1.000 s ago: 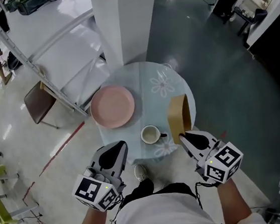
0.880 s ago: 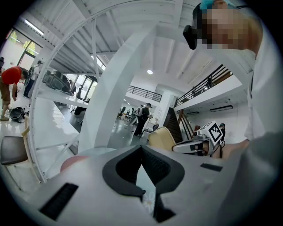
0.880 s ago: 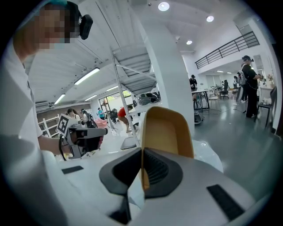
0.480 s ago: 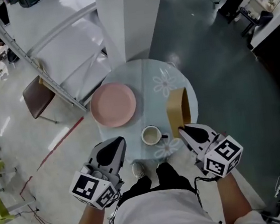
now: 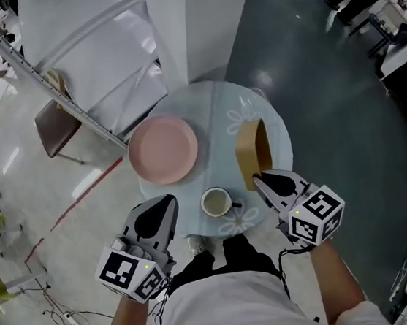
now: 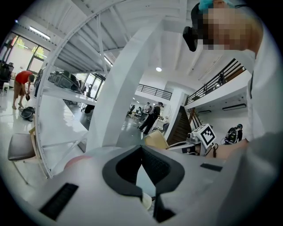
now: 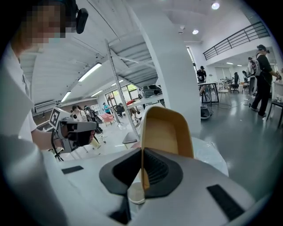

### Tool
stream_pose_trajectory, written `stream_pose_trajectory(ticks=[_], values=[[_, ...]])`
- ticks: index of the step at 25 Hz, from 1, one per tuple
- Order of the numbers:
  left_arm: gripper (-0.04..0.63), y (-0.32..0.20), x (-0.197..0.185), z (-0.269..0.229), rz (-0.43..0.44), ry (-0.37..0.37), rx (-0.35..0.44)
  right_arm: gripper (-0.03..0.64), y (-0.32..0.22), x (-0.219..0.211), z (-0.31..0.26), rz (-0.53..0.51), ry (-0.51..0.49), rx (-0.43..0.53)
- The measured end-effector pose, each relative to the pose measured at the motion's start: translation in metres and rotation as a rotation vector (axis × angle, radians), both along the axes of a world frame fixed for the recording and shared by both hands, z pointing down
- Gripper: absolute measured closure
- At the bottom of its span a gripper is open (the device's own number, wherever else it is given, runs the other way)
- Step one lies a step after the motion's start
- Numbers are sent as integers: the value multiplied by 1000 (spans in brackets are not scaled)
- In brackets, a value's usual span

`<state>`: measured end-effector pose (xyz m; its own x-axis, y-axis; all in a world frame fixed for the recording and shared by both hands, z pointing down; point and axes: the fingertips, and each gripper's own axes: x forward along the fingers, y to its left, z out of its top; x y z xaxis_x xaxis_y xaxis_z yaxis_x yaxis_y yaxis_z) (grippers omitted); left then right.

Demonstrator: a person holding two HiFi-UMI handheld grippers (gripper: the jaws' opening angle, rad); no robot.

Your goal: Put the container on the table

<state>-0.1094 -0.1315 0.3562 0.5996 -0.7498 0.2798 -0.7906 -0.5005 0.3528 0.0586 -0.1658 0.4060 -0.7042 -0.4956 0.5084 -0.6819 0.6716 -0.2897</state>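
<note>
A tan container (image 5: 252, 152) stands on edge over the right part of the round glass table (image 5: 215, 109). My right gripper (image 5: 258, 178) is shut on its near rim; in the right gripper view the thin wall of the container (image 7: 167, 130) runs between the pads of the right gripper (image 7: 142, 170). Whether it touches the tabletop I cannot tell. My left gripper (image 5: 167, 199) hovers at the table's near left edge, its jaws closed together on nothing. In the left gripper view the left gripper (image 6: 141, 149) points towards the container (image 6: 155, 139).
A pink plate (image 5: 163, 149) lies on the table's left half. A white cup (image 5: 215, 202) sits near the front edge between the grippers. A white pillar (image 5: 201, 26) rises behind the table, and a brown chair (image 5: 56, 128) stands to the left.
Both grippers have moved a little forward over the table edge. The container has shifted slightly left and farther onto the table, still held by the right gripper.
</note>
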Motion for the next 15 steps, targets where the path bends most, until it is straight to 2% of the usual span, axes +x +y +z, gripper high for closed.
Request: stream_pose_trajectory(ticks=[15], values=[[574,-29,32,22,-106,-18,-63,584,-68,16,62,-110,31,-89]])
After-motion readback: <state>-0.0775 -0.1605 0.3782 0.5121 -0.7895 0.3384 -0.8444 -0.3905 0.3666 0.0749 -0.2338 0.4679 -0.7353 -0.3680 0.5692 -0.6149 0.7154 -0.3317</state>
